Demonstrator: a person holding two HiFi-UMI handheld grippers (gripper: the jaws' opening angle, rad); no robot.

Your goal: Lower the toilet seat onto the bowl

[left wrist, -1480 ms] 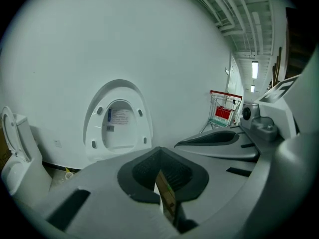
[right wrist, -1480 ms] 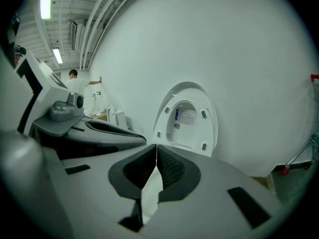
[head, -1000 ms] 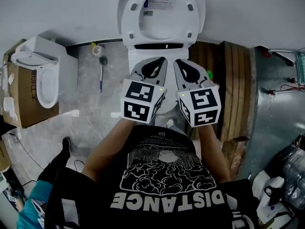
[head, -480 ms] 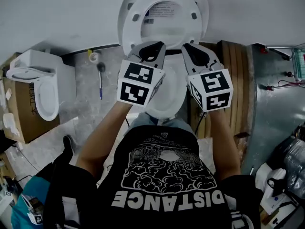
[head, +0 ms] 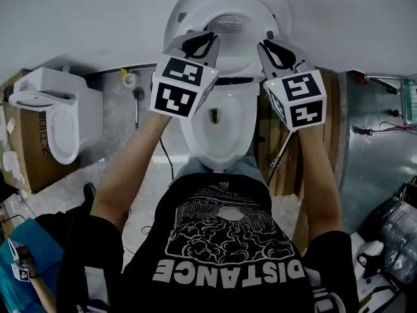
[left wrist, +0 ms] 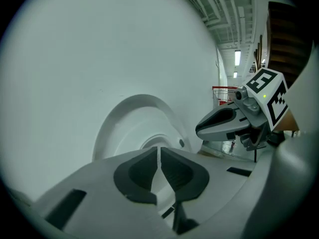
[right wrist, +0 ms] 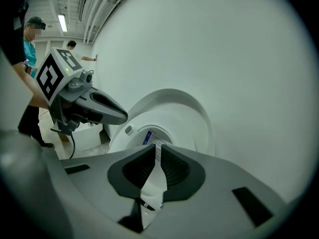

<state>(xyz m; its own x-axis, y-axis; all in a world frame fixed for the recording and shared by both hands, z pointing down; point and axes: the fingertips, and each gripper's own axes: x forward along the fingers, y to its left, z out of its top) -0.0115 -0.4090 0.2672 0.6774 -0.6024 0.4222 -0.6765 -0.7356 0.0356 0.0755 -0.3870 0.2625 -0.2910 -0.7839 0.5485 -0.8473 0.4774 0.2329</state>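
The white toilet seat and lid point(head: 225, 5) stand raised against the wall above the open bowl point(head: 225, 126). In the head view my left gripper point(head: 201, 38) is shut and empty, its tips in front of the seat's left side. My right gripper point(head: 277, 46) is shut and empty before the seat's right side. Whether either one touches the seat I cannot tell. The left gripper view has the shut left gripper point(left wrist: 159, 151) pointing at the raised seat point(left wrist: 134, 128), with the right gripper point(left wrist: 234, 121) beside it. The right gripper point(right wrist: 158, 151) points at the seat point(right wrist: 169, 116) near its label.
A second white toilet point(head: 55, 109) sits on a cardboard box point(head: 26, 155) at the left. A long-handled tool point(head: 137, 103) and a tape roll point(head: 129, 79) lie on the floor between the toilets. Wooden planks point(head: 329, 109) stand right of the bowl. A person in teal point(right wrist: 29, 39) stands behind.
Both grippers have risen from over the bowl up to the raised seat, staying shut. The bowl now shows uncovered below them.
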